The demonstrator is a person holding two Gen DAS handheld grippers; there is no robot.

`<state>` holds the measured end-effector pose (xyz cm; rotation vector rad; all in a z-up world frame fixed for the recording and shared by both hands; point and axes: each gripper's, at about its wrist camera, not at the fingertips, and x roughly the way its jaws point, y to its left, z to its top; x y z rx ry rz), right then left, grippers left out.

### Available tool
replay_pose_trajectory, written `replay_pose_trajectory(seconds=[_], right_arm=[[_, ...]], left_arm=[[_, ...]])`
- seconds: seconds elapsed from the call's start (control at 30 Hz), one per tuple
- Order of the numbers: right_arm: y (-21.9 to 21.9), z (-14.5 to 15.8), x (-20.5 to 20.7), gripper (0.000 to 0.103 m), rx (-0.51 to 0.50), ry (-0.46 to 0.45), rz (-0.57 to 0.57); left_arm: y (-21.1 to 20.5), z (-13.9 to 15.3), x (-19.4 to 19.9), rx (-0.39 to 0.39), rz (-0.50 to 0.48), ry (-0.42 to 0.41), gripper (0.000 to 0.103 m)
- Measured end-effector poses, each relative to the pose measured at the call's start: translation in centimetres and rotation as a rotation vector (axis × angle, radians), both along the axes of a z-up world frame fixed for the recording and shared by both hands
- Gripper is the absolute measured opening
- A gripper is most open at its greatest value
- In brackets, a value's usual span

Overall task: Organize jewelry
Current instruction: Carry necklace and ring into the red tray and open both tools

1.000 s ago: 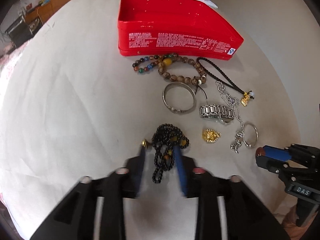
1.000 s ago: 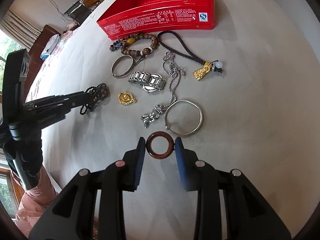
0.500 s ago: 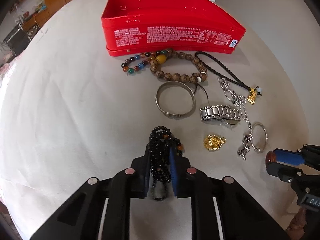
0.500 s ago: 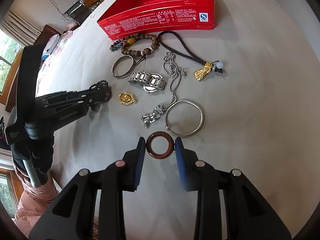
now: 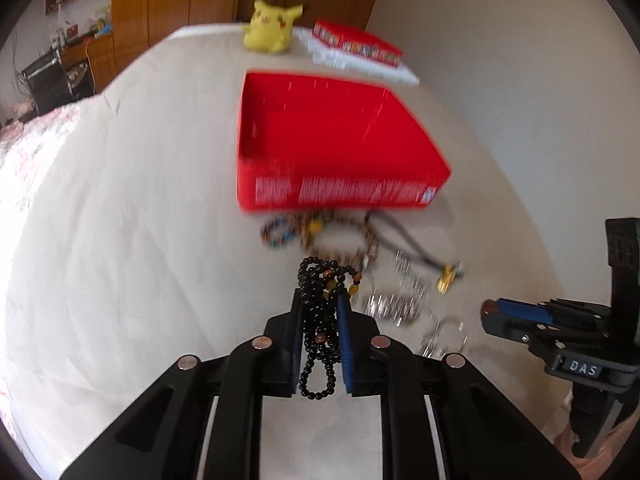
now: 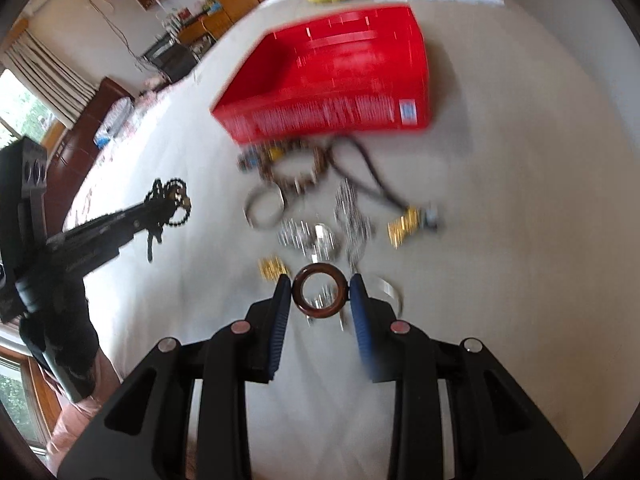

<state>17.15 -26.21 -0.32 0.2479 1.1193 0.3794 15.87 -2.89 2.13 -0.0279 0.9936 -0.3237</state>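
My left gripper (image 5: 320, 300) is shut on a black bead necklace (image 5: 322, 320) and holds it above the table; it also shows in the right wrist view (image 6: 168, 204). My right gripper (image 6: 322, 288) is shut on a brown ring (image 6: 320, 311), lifted over the jewelry. An open red tin box (image 5: 340, 196) stands ahead, also in the right wrist view (image 6: 332, 116). Loose jewelry lies in front of it: wooden bead bracelets (image 6: 292, 168), a silver bangle (image 6: 264, 208), a metal watch (image 6: 308, 238), a chain (image 6: 352, 216), gold pendants (image 6: 404, 226).
A yellow plush toy (image 5: 270, 28) and a flat red package (image 5: 356, 46) sit beyond the box at the table's far end. The pale cloth spreads wide to the left. A wall is at the right; furniture stands at the far left.
My left gripper closed on the black bead necklace and lifted it off the table. Both grippers have risen and tilted toward the red box; the right still holds the ring.
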Motion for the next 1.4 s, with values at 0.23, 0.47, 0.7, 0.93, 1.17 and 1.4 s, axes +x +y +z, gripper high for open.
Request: replay_pose_trajectory(seconds=[0.23,0.47,0.7,0.93,1.17,1.4], right_arm=[[-0.6,1.6,7.7,0.029,0.054,-0.048,-0.050],[-0.2,0.3,16.7,0.029,0.032,-0.038,-0.091],[1.8,-3.4,22.5,0.029,-0.091,-0.012,-0.102],[3.1,-6.1,24.1,0.029,-0.186,0.002,-0.080],[2.7,-5.3,23.0,0.045,-0.189,-0.041,-0.082],[0.9,-2.0,20.5,0.044,-0.114,-0.104,-0.100]], left_arm=[[-2.1,2.3,6.5,-0.035,0.017,-0.041,0.015],[-3.4,0.7,15.0,-0.043,0.071,-0.017,0.015],[-3.6,-2.9,20.7,-0.019,0.082,0.036,0.016],[-4.2,-5.5,23.1,0.016,0.068,0.081,0.016],[-3.7,-5.0,22.4,0.003,0.067,0.089,0.030],[-2.4,-0.5,18.3,0.004,0.101,0.005,0.045]])
